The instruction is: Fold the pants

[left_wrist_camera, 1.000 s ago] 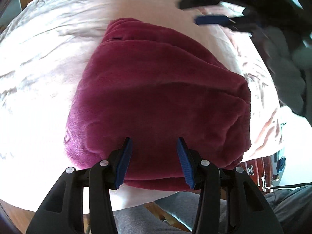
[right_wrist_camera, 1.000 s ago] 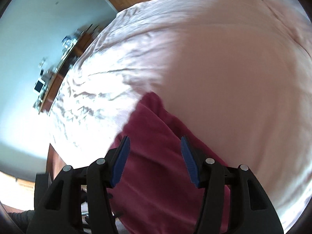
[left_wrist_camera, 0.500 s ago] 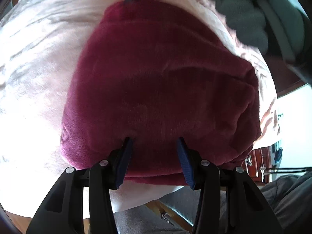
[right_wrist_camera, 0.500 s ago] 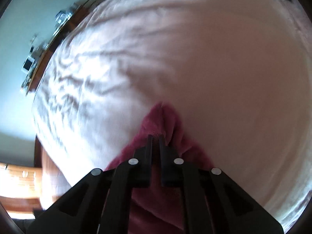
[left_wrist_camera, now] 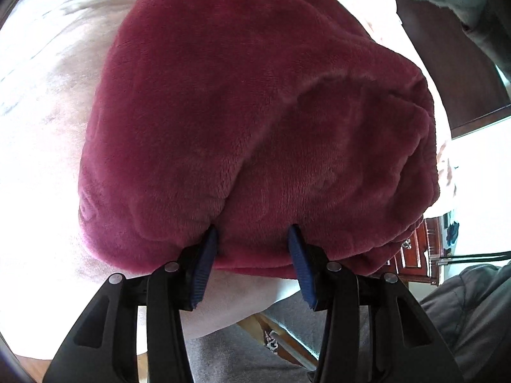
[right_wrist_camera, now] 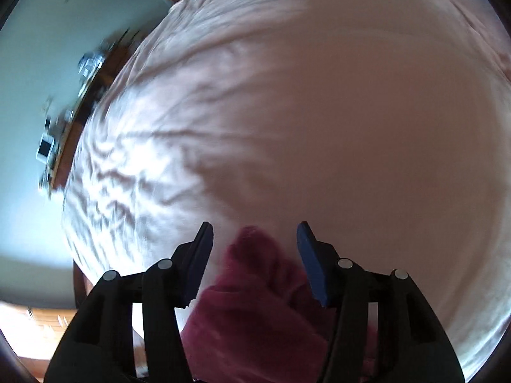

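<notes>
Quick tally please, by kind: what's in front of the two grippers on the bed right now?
Pants, dark red fleece, folded: 1
Bed sheet, pale pink: 1
Grippers: 2, left gripper with jaws apart at the pants' near edge, right gripper with jaws opening and a corner of the pants between them, unpinched
Total: 4

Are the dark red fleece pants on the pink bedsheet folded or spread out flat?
Folded. The dark red fleece pants lie as a compact bundle, with stacked layers along the near edge.

One pair of burgundy fleece pants (left_wrist_camera: pixel 255 121), one pink bedsheet (right_wrist_camera: pixel 319 111), two grippers, one wooden dresser (left_wrist_camera: pixel 415 249).
</notes>
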Demonstrator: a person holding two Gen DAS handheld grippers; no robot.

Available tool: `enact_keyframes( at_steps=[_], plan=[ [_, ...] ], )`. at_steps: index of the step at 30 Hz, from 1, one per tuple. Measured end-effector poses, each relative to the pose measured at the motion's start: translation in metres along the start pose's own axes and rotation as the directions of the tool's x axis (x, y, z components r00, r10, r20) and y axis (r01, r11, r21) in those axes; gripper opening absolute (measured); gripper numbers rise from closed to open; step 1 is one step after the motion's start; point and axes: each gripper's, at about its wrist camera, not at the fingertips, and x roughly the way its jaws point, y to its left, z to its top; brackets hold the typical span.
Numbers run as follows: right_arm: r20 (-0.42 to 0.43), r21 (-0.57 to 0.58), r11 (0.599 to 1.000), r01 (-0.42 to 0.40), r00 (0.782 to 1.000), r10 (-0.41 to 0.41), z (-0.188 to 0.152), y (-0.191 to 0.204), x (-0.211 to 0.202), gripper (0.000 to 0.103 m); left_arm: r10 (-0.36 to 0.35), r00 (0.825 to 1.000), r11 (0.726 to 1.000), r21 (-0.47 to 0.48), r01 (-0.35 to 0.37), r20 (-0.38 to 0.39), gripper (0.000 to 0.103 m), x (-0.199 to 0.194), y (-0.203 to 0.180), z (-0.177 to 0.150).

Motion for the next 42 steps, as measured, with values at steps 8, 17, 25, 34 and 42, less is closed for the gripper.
enact_keyframes(
  at_steps=[8,17,25,34,42],
  plan=[
    [-0.106,-0.217,0.960,0.180,0.973,-0.206,-0.014,0.039,0.054,0.006,0.001,1.000,1.000,-0.019,-0.001,0.011,0.047,0.003,0.004,-0.003],
    [-0.002,0.036,0.982,0.183,0.983,-0.183,0.013,-0.040,0.007,0.000,0.026,1.000,1.000,-0.014,-0.026,0.006,0.047,0.010,-0.003,-0.007],
    [0.026,0.094,0.995,0.016,0.999,-0.019,-0.059,-0.078,-0.062,0.052,0.030,0.999,0.999,-0.022,-0.030,0.040,0.047,-0.018,-0.010,0.003],
    [0.022,0.035,0.982,0.188,0.982,-0.189,-0.184,-0.080,-0.099,0.051,-0.014,0.995,0.997,0.073,0.007,0.102,0.047,-0.035,-0.062,0.029],
    [-0.010,0.054,0.937,0.344,0.939,-0.344,-0.212,-0.127,-0.074,0.051,-0.020,0.999,0.965,0.259,0.031,-0.046,0.053,0.038,-0.140,0.012]
  ],
)
